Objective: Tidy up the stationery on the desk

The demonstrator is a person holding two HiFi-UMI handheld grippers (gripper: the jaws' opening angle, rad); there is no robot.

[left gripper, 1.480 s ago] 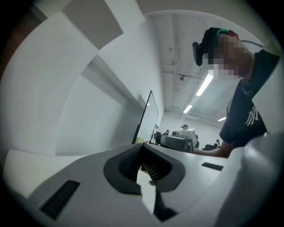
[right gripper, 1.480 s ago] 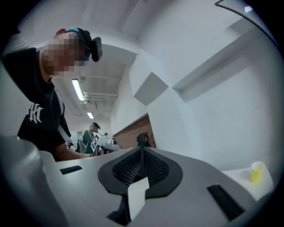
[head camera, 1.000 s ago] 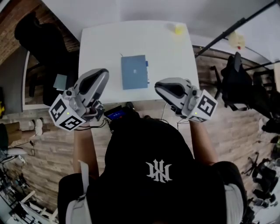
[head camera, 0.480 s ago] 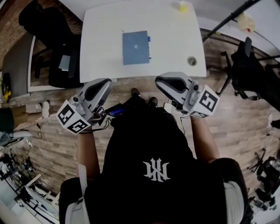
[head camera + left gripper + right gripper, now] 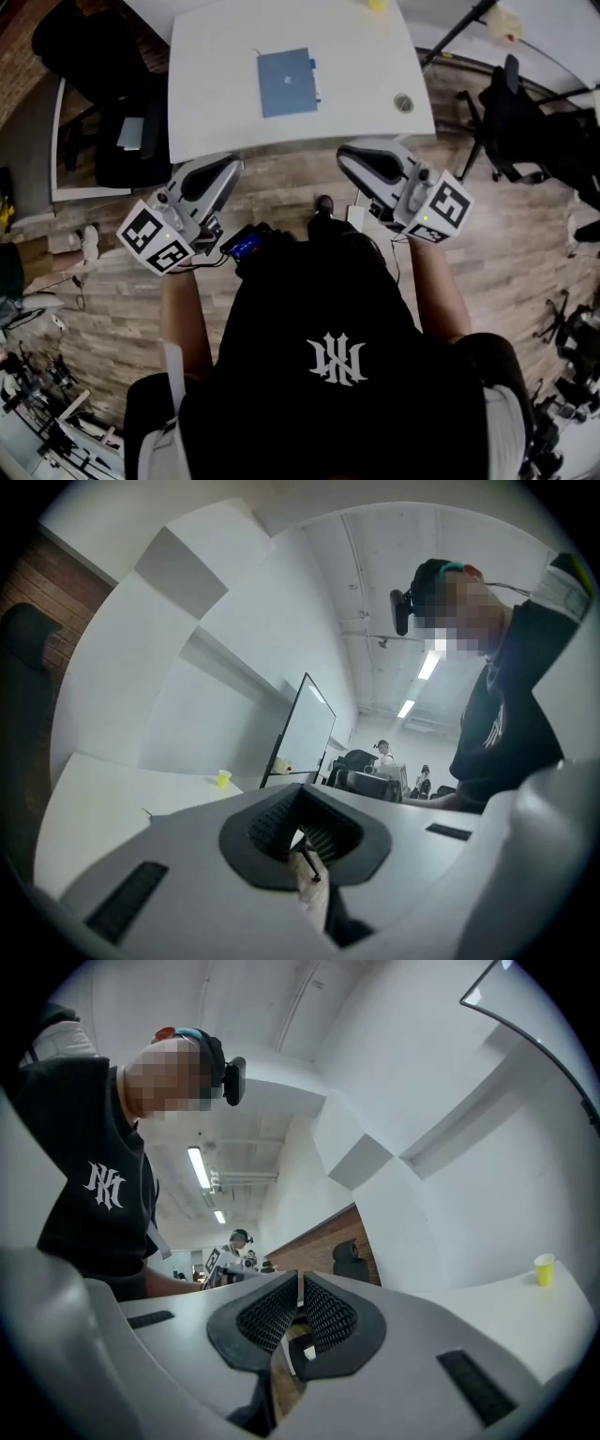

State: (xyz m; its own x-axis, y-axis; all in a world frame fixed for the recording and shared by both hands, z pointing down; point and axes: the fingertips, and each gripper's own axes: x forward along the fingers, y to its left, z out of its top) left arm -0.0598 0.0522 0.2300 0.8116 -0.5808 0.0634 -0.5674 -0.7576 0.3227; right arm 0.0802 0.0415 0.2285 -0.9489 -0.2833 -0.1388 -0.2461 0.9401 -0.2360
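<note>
Blue notebook (image 5: 287, 82) lies flat nr the middle of the white desk (image 5: 211, 66), w/ a thin blue strip along its R edge, too small to ID. Small round item (image 5: 403, 103) sits nr the desk's front R corner, well apart from the notebook. Yellow cup (image 5: 378, 4) at the far edge.

Both grippers hang over the wood floor (image 5: 281, 202), short of the desk's near edge, touching nothing on it. L gripper (image 5: 225, 167): jaws pressed together, nothing btwn them, pointing roughly level toward the desk. R gripper (image 5: 352, 155): jaws also together, empty, tipped slightly up.

Person in a black shirt (image 5: 337, 375) stands back from the desk. Black chair (image 5: 103, 84) just beside the desk's L side.
</note>
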